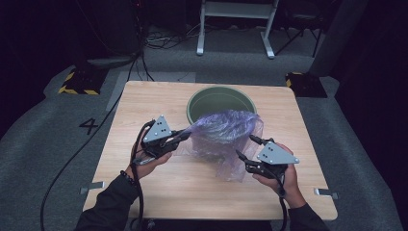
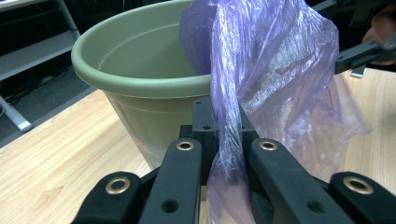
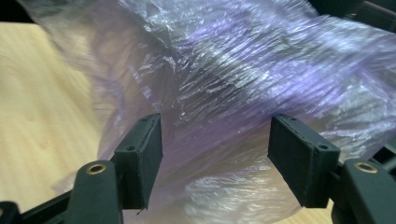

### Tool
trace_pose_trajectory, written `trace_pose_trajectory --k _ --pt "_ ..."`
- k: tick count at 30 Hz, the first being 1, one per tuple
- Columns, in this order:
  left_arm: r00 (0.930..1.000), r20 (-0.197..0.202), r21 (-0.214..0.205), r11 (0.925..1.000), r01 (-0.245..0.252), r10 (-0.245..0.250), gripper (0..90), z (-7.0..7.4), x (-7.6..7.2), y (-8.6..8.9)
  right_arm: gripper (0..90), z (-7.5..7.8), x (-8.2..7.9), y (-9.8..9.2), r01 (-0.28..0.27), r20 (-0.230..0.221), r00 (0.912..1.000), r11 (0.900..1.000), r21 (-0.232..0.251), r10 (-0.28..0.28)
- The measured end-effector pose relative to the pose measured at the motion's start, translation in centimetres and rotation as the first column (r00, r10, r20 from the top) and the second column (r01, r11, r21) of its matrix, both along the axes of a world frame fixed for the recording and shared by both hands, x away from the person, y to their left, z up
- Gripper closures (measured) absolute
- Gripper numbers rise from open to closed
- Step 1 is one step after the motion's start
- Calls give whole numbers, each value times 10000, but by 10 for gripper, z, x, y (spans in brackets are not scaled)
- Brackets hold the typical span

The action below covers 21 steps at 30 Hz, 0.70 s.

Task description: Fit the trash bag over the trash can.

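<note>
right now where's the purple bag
In the high view the purple plastic bag hangs mid-table just in front of the green pot, pinched on its left edge by the left gripper, with the open right gripper at its right side.

This looks like a lab or recording studio. A light wooden table [image 1: 144, 192] stands alone mid-frame on grey carpet [image 1: 43, 144], ringed by black drapes. Cables [image 1: 163, 41] trail at top centre beside a white metal frame [image 1: 235, 24]. Yellow-black hazard tape [image 1: 77, 84] and a floor number 4 [image 1: 89, 126] mark the left.
</note>
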<state>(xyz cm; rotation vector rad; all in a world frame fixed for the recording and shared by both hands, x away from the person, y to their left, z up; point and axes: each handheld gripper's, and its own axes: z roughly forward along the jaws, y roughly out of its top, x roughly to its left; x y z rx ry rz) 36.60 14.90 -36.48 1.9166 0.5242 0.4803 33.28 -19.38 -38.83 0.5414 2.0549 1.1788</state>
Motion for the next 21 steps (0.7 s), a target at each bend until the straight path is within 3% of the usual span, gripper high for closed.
trace_pose_trajectory --k 2,3,7,12,18,21 --pt "10000 43 0 10000 -5 5 853 0 1 1 612 -2 2 2 597 384 9975 9979 -244 -587" --pt "10000 56 31 10000 -60 60 852 0 1 3 685 -2 3 1 624 441 9971 9977 -250 -613" --pt "10000 -39 -36 10000 -37 37 835 1 3 7 900 0 5 -10 720 552 9958 9972 194 -730" --pt "9998 99 19 9999 -145 145 788 2 4 6 900 8 5 -13 667 833 9942 9975 239 -685" --pt "9992 -161 -613 9975 345 -356 306 4 3 8 900 25 6 -15 385 867 9953 9973 628 -439" --pt "9963 -118 -1135 9900 835 -854 230 5 -1 14 900 34 9 -14 381 950 9945 9972 645 -441"
